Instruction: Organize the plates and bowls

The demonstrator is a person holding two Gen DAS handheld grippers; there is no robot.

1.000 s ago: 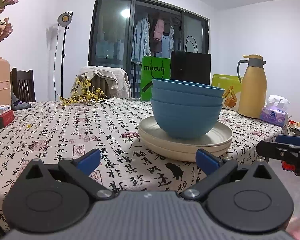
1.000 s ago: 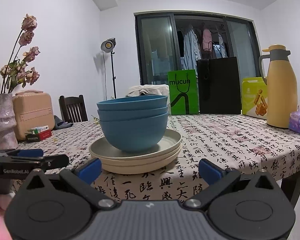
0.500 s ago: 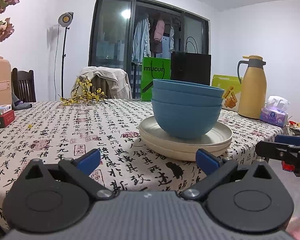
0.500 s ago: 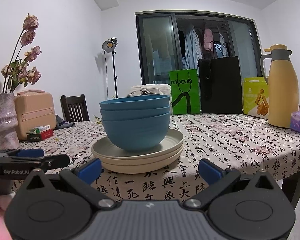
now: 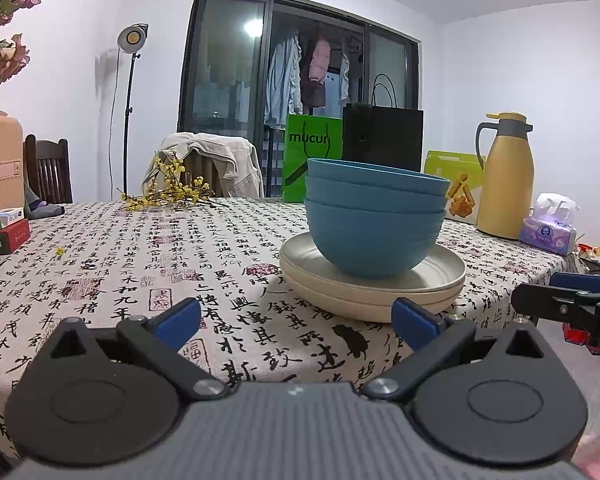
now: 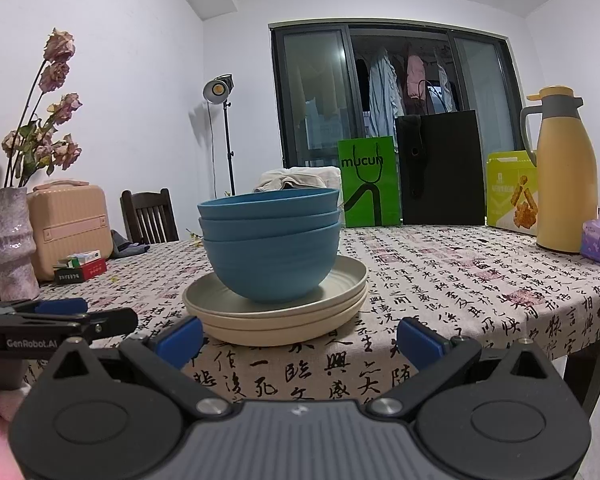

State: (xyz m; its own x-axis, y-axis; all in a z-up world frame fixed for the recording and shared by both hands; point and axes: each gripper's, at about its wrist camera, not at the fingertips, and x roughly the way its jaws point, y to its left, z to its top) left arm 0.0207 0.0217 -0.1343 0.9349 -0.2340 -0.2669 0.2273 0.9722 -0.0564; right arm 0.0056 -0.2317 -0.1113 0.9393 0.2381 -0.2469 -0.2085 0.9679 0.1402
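Three nested blue bowls on stacked cream plates, both hand-held grippers held wide and empty.

Left wrist view: the left hand-held gripper (image 5: 296,318) is spread wide before the cream round plates (image 5: 374,294) bearing the blue bowls (image 5: 374,216) on the calligraphy-printed surface (image 5: 140,256).
Right wrist view: the right hand-held gripper (image 6: 300,338) is likewise spread wide, the stack seen just ahead.

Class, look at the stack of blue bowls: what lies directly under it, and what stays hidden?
The blue bowls sit on stacked cream plates, which rest on the tablecloth. The plates' centres, beneath the bottom bowl, are covered.
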